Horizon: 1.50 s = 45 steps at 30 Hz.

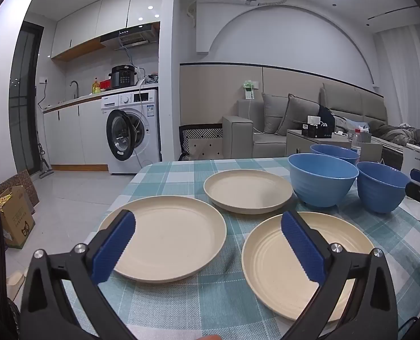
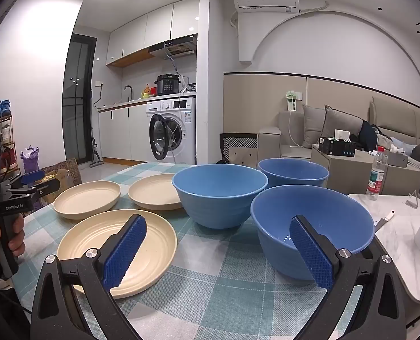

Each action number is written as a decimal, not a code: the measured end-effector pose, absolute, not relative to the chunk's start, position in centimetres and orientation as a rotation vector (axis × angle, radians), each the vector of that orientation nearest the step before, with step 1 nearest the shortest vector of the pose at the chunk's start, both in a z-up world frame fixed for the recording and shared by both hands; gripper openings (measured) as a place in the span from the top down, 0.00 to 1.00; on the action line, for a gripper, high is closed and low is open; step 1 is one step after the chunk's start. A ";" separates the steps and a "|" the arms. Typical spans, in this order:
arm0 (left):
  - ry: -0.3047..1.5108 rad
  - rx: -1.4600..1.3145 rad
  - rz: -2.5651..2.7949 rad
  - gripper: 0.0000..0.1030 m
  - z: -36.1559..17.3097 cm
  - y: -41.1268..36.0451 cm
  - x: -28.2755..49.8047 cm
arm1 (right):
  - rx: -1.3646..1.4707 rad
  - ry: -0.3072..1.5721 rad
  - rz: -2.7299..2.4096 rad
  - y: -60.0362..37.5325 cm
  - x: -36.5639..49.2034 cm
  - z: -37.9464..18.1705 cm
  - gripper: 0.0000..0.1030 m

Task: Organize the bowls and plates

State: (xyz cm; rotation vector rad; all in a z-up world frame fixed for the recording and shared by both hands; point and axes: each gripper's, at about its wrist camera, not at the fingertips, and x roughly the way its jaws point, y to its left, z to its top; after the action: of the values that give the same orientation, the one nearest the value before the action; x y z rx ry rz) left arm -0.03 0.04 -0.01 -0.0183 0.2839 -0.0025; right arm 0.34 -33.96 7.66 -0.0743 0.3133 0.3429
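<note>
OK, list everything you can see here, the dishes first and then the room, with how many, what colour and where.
plates: three, cream, apart on the left part of the tablecloth
bowls: three, blue, upright, clustered to the right of the plates
tablecloth: one, teal and white check, under all the dishes
water bottle: one, clear with red cap, on the white marble top to the right
washing machine: one, white, door open, in the kitchen behind
sofa: one, grey, behind the table
left gripper: black with blue pads, open, over the near plates
right gripper: black with blue pads, open, between a plate and the nearest bowl
</note>
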 end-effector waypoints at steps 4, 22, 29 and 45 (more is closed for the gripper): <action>0.295 -0.016 -0.004 0.00 0.0 0.1 0.0 | -0.075 0.313 0.343 -33.9 0.3 7.7 0.00; 0.292 -0.011 -0.001 0.00 0.0 0.0 0.0 | -0.074 0.310 0.345 -33.9 0.3 7.7 0.00; 0.292 -0.011 -0.009 0.00 0.0 0.0 0.0 | -0.074 0.309 0.344 -33.9 0.3 7.7 0.00; 0.295 -0.011 -0.011 0.00 0.1 -0.5 -0.1 | -0.074 0.309 0.345 -33.9 0.3 7.7 0.00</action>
State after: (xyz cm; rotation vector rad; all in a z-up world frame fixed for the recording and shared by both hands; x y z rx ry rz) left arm -0.08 -0.46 0.13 -0.0112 0.2948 -0.0113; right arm 0.30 -33.89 7.68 -0.0739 0.3091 0.3447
